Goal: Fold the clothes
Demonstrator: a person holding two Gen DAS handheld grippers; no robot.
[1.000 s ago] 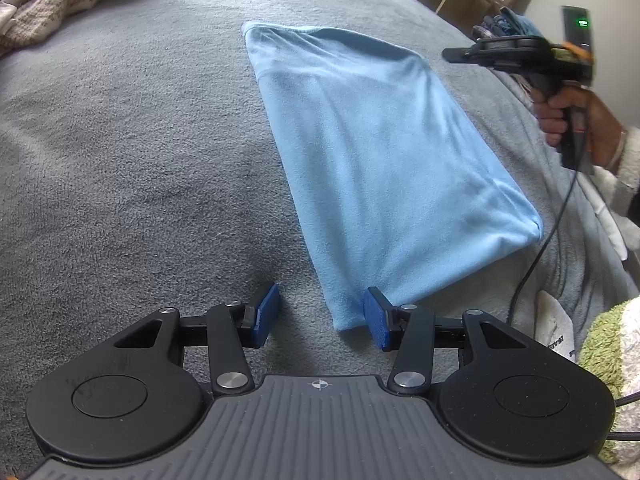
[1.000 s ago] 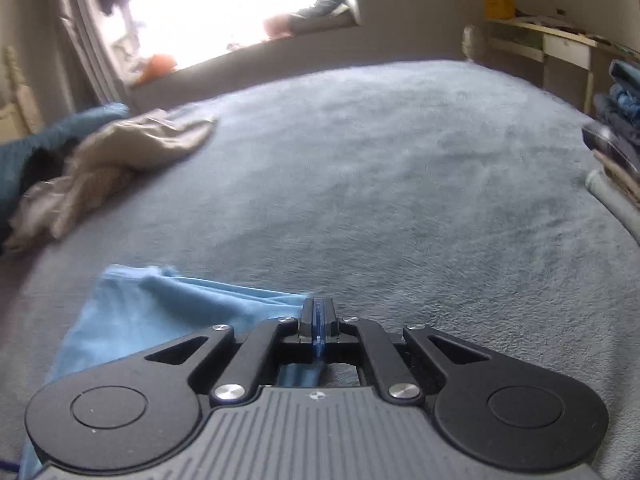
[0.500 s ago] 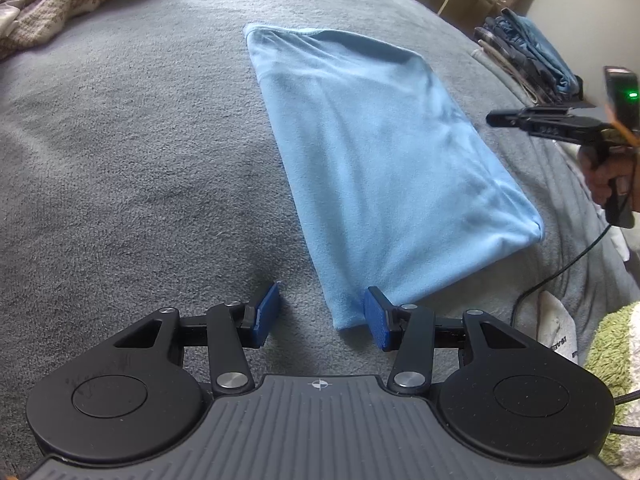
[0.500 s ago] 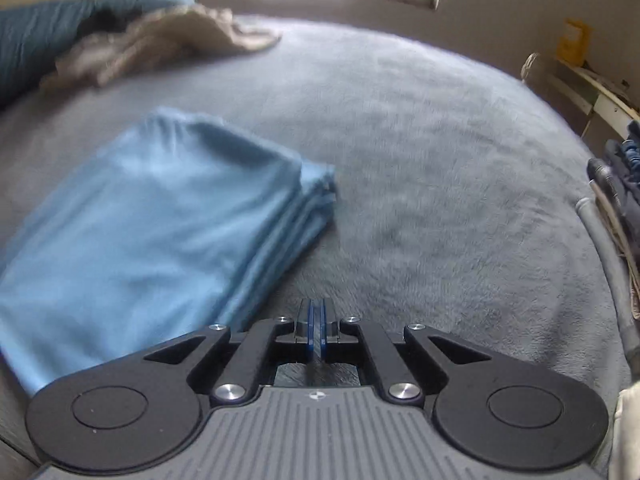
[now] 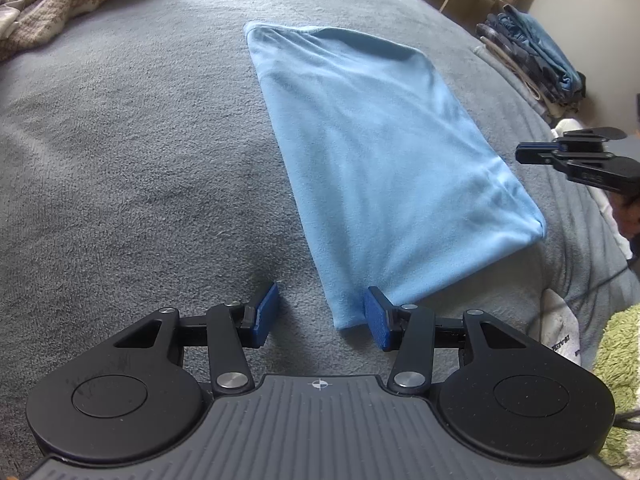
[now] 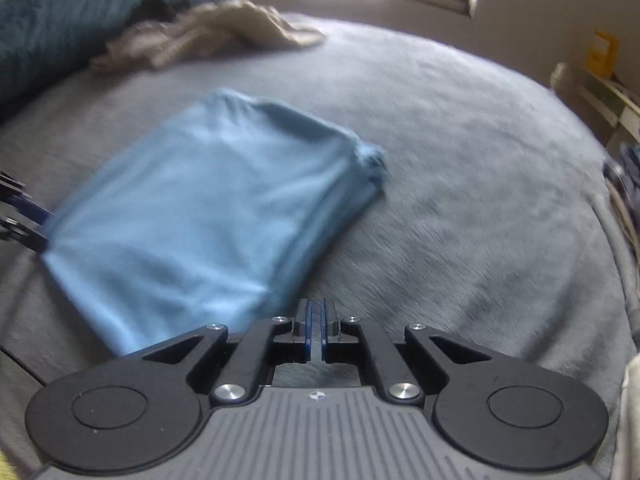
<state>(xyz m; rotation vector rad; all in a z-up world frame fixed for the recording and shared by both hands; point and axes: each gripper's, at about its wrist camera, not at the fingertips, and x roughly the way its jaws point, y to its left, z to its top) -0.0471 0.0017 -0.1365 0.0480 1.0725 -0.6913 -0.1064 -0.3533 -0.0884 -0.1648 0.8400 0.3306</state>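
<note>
My left tool (image 5: 318, 316) stands half open around the near corner of the folded light blue garment (image 5: 384, 152), which lies flat on the grey bed (image 5: 120, 168); one pad touches its edge, nothing is pinched. To fold well, I should take both near corners together and keep the layers even. My right tool (image 6: 316, 332) is closed and empty, beside the garment's other near corner.
</note>
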